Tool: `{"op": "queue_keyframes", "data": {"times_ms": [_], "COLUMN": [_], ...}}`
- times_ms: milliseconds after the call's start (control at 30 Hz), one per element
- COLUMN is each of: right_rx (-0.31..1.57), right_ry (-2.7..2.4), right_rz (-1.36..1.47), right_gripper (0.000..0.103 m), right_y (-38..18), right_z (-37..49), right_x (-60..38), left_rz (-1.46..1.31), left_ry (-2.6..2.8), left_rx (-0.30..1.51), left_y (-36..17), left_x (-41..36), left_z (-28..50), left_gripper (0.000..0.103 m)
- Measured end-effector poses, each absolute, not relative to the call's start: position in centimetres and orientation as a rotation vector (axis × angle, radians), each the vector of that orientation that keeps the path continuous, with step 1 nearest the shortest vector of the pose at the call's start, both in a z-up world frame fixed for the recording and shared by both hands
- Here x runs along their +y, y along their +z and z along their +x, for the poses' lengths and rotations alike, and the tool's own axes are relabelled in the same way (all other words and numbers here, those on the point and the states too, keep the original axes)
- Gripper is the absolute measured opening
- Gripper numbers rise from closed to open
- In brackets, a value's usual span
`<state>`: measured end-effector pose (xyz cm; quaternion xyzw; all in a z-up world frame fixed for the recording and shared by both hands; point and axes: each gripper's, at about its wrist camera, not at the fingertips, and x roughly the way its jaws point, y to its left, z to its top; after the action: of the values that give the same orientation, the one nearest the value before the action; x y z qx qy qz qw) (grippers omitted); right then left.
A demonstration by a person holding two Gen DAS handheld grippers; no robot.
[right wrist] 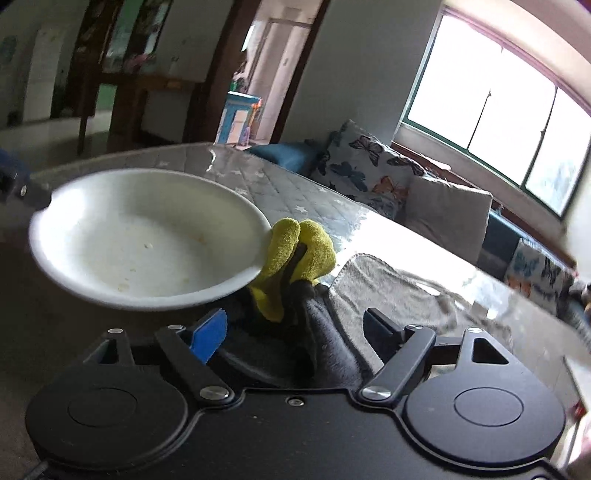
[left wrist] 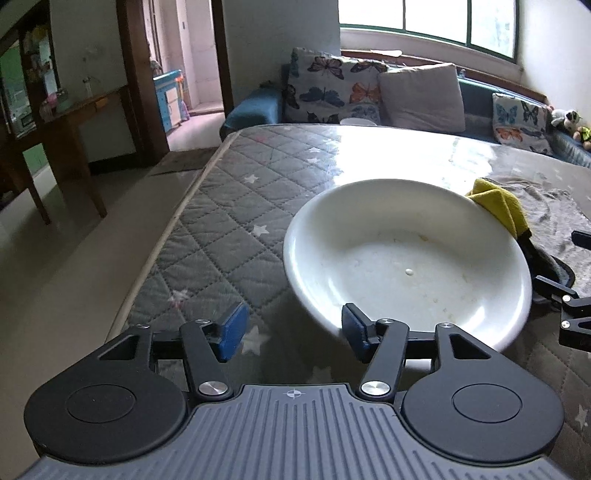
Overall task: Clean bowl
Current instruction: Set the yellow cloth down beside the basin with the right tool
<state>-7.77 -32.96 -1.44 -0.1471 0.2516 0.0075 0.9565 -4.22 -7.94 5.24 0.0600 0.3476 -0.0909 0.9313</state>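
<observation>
No writing can be read; the white bowl (left wrist: 406,258) is seen mid-frame beside the spread-apart left tool (left wrist: 291,330), and the yellow cloth (right wrist: 295,258) is seen before the spread-apart right tool (right wrist: 295,332).

Quilted grey worktop (left wrist: 229,206) under glossy cover, glare at far side. Far: blue sofa (left wrist: 255,109) with butterfly cushions (left wrist: 332,88), green-framed window (left wrist: 436,26) bright behind. Left: wooden table (left wrist: 70,118), dark doorway frame (left wrist: 133,74), pale floor (left wrist: 55,266). White walls.
</observation>
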Motion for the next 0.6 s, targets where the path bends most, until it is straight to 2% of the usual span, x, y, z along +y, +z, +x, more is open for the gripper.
{"op": "queue_keyframes", "data": {"times_ms": [333,600], "right_rx": [0.494,0.508], "right_ry": [-0.03,-0.071], "right_rz": [-0.177,-0.136], "right_gripper": [0.099,0.102], "right_y": [-1.3,-2.2], "right_z": [-9.7,-10.9], "right_x": [-32.5,-31.9], "left_rz": [0.08,0.05], "left_ry": [-0.181,-0.176], "left_rx": [0.709,0.741], "left_y": [4.8,3.5], "left_x": [-7.9,-8.1], "left_z": [-7.3,-8.8], "left_gripper": [0.062,0.063]}}
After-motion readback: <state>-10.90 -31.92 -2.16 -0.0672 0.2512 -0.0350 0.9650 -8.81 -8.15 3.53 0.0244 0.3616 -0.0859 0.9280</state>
